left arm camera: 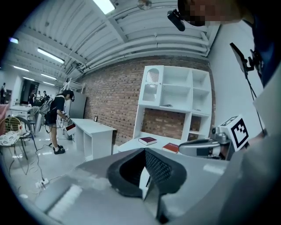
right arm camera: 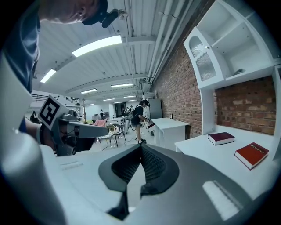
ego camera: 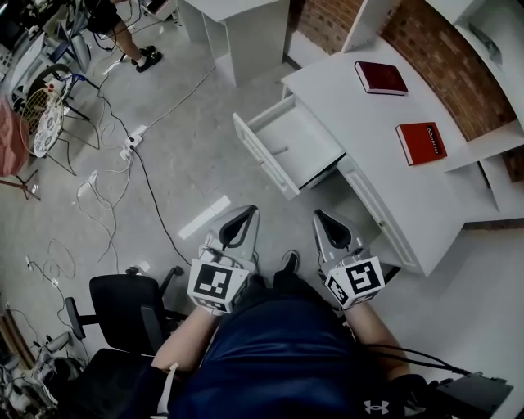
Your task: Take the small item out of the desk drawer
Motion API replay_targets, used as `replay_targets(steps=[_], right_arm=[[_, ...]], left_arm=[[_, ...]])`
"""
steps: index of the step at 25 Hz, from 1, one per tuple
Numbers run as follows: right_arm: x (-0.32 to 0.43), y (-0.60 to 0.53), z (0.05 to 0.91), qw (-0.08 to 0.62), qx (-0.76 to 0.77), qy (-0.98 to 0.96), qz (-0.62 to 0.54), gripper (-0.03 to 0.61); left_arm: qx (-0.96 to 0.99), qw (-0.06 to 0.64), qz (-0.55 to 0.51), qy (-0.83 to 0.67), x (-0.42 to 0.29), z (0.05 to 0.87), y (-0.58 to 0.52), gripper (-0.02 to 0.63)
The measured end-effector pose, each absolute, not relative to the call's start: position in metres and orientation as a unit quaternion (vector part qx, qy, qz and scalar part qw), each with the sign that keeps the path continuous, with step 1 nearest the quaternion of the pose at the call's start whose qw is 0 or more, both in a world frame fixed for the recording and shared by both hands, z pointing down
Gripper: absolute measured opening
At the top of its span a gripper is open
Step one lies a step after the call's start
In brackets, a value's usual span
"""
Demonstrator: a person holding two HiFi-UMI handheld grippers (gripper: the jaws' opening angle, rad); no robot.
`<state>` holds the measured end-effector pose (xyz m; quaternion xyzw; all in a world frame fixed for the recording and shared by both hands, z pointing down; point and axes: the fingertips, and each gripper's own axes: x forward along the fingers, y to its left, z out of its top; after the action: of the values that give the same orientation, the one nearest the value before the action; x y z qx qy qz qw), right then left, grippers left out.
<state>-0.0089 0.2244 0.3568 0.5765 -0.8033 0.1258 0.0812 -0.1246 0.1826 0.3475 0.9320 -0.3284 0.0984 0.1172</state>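
The white desk (ego camera: 385, 155) stands at the right with its drawer (ego camera: 288, 146) pulled out toward the floor. A small grey mark (ego camera: 281, 151) shows on the drawer's pale bottom, too small to identify. Both grippers hover side by side over the floor, short of the drawer and pointing toward it. My left gripper (ego camera: 246, 213) (left arm camera: 145, 150) is shut with nothing between its jaws. My right gripper (ego camera: 319, 215) (right arm camera: 140, 146) is likewise shut and empty. Each gripper view catches the other gripper at its side.
Two red books (ego camera: 381, 78) (ego camera: 421, 142) lie on the desk top. White shelves (left arm camera: 175, 94) rise against the brick wall. A black office chair (ego camera: 123, 307) stands at the lower left. Cables and a power strip (ego camera: 131, 141) cross the floor. A person (ego camera: 123, 29) stands by another desk (ego camera: 237, 24).
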Motion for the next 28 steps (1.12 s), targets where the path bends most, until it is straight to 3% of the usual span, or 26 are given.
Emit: replay_targets(steps=[15,28], right_arm=[[0.068,0.204,0.36,0.047,0.531,-0.835,0.134,0.003],[0.084,0.16,0.38,0.061,0.528,-0.832,0.157,0.003]], left_arm=[[0.899,0.151,0.105,-0.398,-0.069,0.348,0.189,0.003],[0.902,0.172,0.105,-0.382,-0.047,0.371,0.138,0.003]])
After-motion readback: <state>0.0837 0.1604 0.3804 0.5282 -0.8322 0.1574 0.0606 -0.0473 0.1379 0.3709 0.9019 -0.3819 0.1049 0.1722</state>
